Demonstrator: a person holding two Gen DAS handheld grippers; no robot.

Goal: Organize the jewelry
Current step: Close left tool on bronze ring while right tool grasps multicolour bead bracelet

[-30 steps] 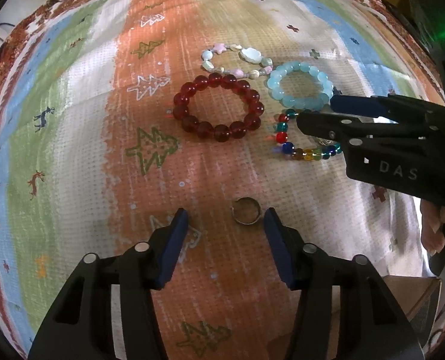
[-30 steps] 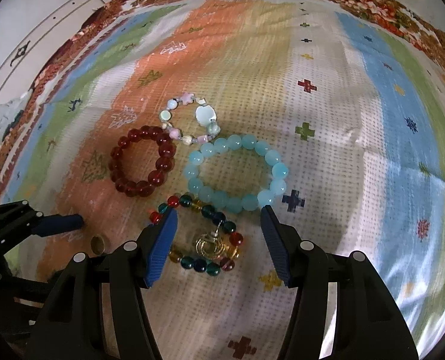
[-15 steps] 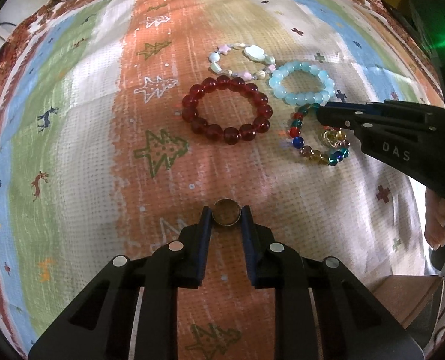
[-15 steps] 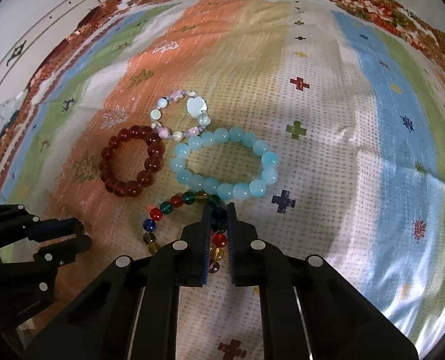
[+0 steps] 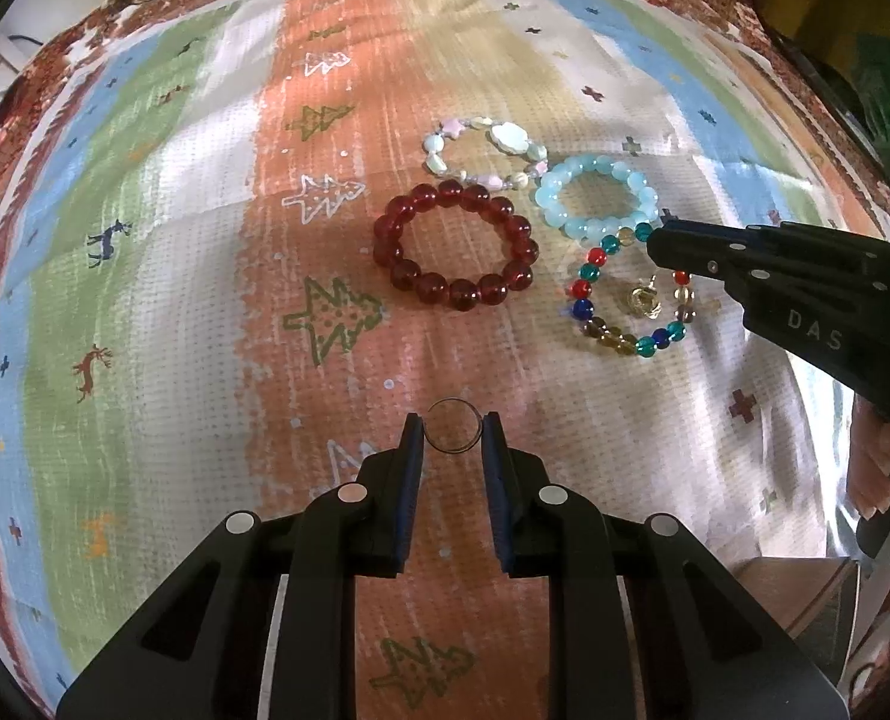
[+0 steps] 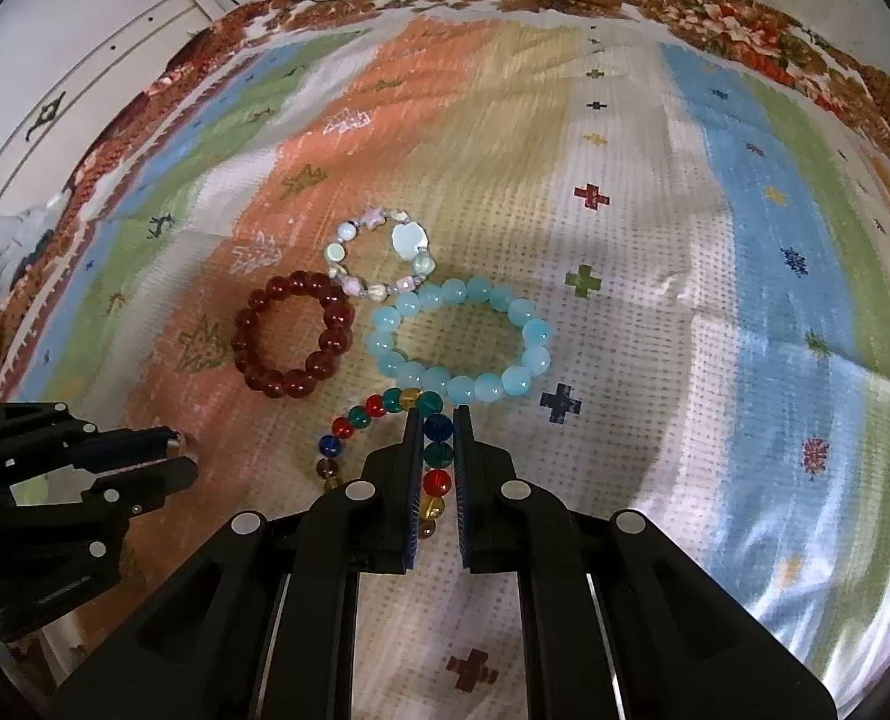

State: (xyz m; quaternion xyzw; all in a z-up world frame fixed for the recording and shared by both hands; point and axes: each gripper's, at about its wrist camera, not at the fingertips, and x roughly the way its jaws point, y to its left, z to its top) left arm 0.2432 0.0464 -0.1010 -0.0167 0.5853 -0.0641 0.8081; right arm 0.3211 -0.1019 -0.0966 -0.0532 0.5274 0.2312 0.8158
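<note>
My left gripper (image 5: 453,433) pinches a small metal ring (image 5: 454,425) between its blue pads, the jaws drawn in narrow against the ring's two sides, above the orange stripe of the patterned cloth (image 5: 217,276) that covers the bench. My right gripper (image 6: 436,427) has its jaws clamped nearly together on the multicoloured bead bracelet (image 6: 379,405), gripping a dark blue bead while the strand trails between the fingers. Just beyond lie three more bracelets in a tight cluster: a dark red bead bracelet (image 5: 454,243) on the orange stripe, a pale blue bead bracelet (image 6: 460,339) touching the multicoloured one, and a pastel shell bracelet (image 6: 379,261) farthest from me. A gold charm (image 5: 643,300) sits inside the multicoloured loop in the left wrist view.
</note>
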